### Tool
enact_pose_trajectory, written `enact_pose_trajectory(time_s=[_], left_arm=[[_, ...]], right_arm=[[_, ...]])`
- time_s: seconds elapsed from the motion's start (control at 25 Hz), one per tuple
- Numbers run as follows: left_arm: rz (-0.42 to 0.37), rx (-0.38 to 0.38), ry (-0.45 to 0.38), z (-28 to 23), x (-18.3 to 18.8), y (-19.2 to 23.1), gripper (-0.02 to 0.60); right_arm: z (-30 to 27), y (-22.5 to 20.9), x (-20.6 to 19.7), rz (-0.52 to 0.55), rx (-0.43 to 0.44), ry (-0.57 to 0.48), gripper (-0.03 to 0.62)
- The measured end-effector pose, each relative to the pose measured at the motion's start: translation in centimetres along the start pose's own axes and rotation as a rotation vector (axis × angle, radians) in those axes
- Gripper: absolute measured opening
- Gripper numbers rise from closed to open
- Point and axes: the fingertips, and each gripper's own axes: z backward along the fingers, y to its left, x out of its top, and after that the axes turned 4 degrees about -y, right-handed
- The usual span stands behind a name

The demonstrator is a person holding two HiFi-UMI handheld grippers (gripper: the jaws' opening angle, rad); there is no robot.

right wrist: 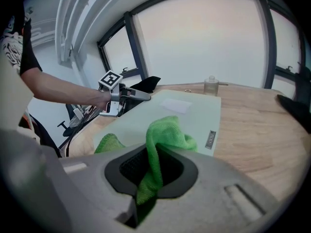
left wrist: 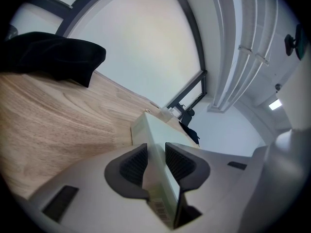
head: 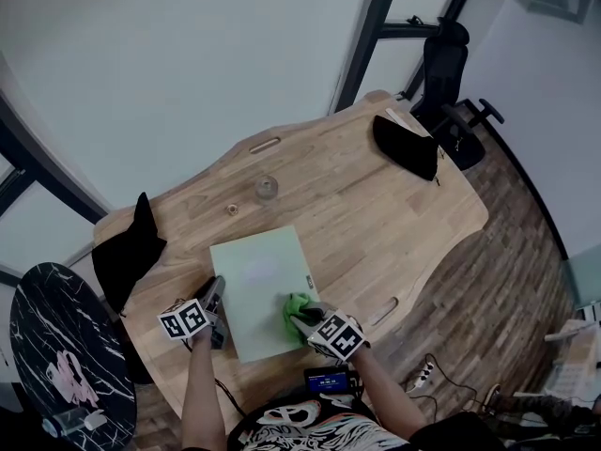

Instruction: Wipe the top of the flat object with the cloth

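A wooden tabletop [head: 376, 195] is seen from above. A flat, pale green board [head: 254, 271] is laid on its near part. The board's left edge is pinched between the jaws of the left hand-held gripper [left wrist: 156, 163], by which it is steadied. A green cloth [right wrist: 167, 130] is clamped in the jaws of the right hand-held gripper [right wrist: 153, 166] and pressed onto the board's near right corner. The wiping is judged to be at an early stage. Most of the top, beyond the cloth, remains to be covered.
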Motion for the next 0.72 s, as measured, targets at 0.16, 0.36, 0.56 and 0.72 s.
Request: enact_pose_trajectory(time_s=[0.16, 0.36, 0.56, 0.72], left_arm=[[0.006, 0.003, -0.011, 0.0, 0.0, 0.0, 0.117], [0.016, -0.002, -0.013, 0.1, 0.0, -0.1, 0.117], [0.015, -0.002, -0.016, 0.1, 0.0, -0.2, 0.117], [0.011, 0.002, -0.018, 0.1, 0.0, -0.3, 0.117]], right_arm=[[-0.3, -0.5, 0.4, -0.036, -0.017, 0.011, 0.032], [-0.5, -1.1, 0.9, -0.082, -0.038, 0.016, 0.032], [-1.0, -2.3, 1.2, -0.086, -0.068, 0.024, 0.032], [-1.2, -3.1, 1.7, -0.103, -0.094, 0.020, 0.032]])
